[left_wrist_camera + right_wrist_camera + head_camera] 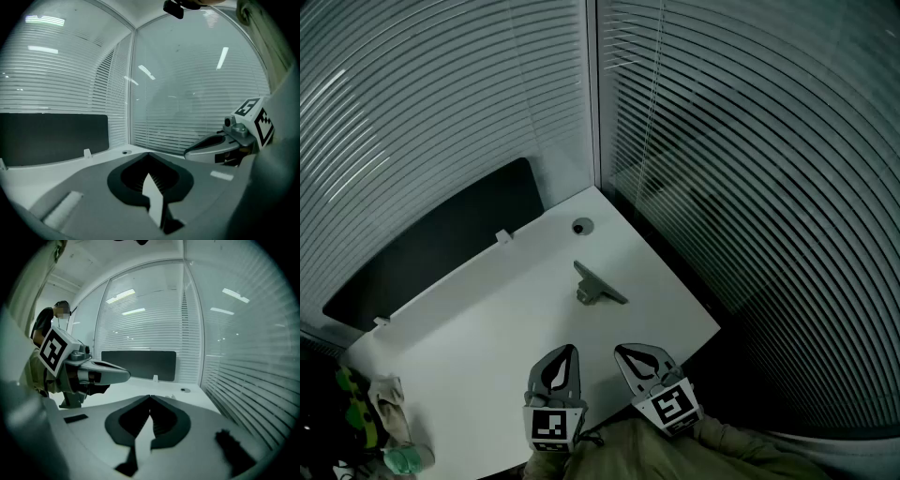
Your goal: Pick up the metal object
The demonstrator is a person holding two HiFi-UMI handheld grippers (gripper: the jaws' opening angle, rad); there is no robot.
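A grey metal object [596, 286] lies on the white table [487, 319], toward its far right part. Near the table's front edge, my left gripper [571, 349] is shut with its tips together and nothing in them. Beside it on the right, my right gripper [621, 349] is shut too and holds nothing. Both point toward the metal object, which lies a short way beyond their tips. The left gripper [149, 154] hides the object in its own view, where the right gripper's body [220, 143] shows at the right. In the right gripper view the jaws [150, 397] meet at the tips.
A round cable hole [582, 226] sits near the table's far corner. A black panel [441, 239] runs along the table's back edge, with two small white clips. Window blinds [741, 169] close off the back and right. A person stands far off at the left [47, 322].
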